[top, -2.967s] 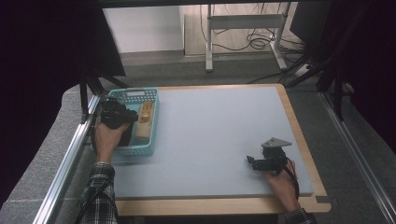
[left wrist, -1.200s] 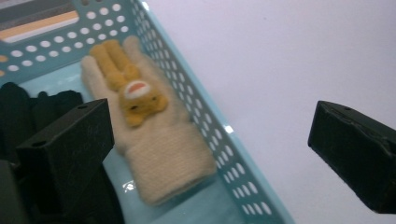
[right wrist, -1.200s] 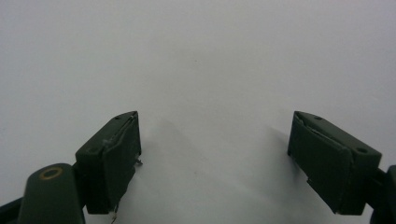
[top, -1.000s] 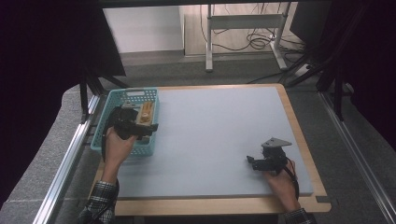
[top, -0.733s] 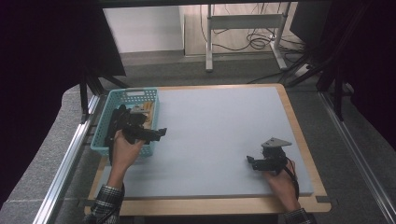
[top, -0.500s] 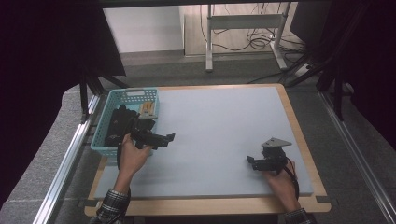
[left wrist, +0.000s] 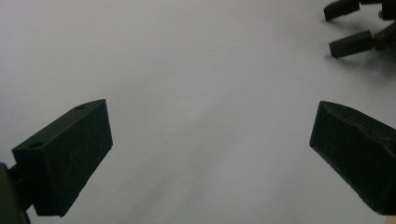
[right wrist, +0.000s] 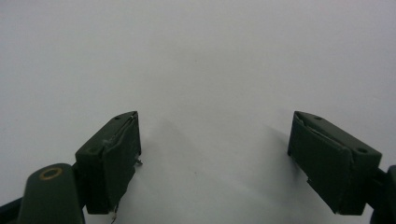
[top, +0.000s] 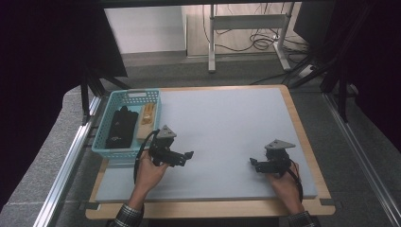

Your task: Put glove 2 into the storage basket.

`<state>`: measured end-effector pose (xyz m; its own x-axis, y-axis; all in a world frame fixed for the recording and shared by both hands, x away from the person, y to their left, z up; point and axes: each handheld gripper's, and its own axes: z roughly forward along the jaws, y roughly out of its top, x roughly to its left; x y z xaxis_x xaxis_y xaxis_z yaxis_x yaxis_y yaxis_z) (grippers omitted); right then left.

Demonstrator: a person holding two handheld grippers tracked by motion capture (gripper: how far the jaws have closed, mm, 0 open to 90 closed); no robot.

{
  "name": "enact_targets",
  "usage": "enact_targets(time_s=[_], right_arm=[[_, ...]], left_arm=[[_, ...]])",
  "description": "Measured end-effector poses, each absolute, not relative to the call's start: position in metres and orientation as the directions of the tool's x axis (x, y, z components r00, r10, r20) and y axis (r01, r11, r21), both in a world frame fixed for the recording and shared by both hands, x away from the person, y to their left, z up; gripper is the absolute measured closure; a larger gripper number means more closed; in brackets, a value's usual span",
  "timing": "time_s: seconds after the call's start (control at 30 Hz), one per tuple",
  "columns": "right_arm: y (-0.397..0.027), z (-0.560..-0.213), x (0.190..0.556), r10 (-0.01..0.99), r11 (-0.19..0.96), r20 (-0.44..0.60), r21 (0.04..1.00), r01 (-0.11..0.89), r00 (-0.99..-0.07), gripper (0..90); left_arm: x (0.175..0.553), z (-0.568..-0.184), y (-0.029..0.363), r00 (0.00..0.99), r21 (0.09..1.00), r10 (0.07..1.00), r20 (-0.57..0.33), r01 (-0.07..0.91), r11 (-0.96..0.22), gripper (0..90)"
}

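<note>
High view: the left gripper (top: 188, 156) sits over the grey mat (top: 222, 127), just right of the blue basket (top: 109, 150) at the mat's left edge, its long axis running across the table and its spread, empty jaws pointing right toward the right gripper (top: 253, 164). The right gripper rests near the mat's front right, jaws pointing left, likewise parted and holding nothing. The basket holds a black item (top: 120, 127) and a tan wooden item (top: 147, 120), side by side, both lying lengthwise away from the person. Left gripper view: wide-apart jaws over bare mat, with the right gripper's jaws at the upper right corner. Right gripper view: jaws released over bare mat.
</note>
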<state>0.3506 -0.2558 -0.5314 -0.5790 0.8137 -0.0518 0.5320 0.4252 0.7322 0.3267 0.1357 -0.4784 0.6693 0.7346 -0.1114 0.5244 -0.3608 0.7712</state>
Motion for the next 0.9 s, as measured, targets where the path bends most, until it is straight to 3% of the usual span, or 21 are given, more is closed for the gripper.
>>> enact_targets(time_s=[0.5,0.9], right_arm=[[-0.256,-0.531,0.351,0.814,0.426,-0.053,0.732,0.531,-0.579,16.6],[-0.256,-0.532,0.351,0.813,0.426,-0.053,0.733,0.530,-0.579,16.6]], left_arm=[[0.311,-0.527,0.121,0.695,0.736,0.706,-0.138,0.549,-0.396,0.0],[0.305,-0.547,0.106,0.695,0.688,0.718,-0.035,0.538,-0.488,0.0]])
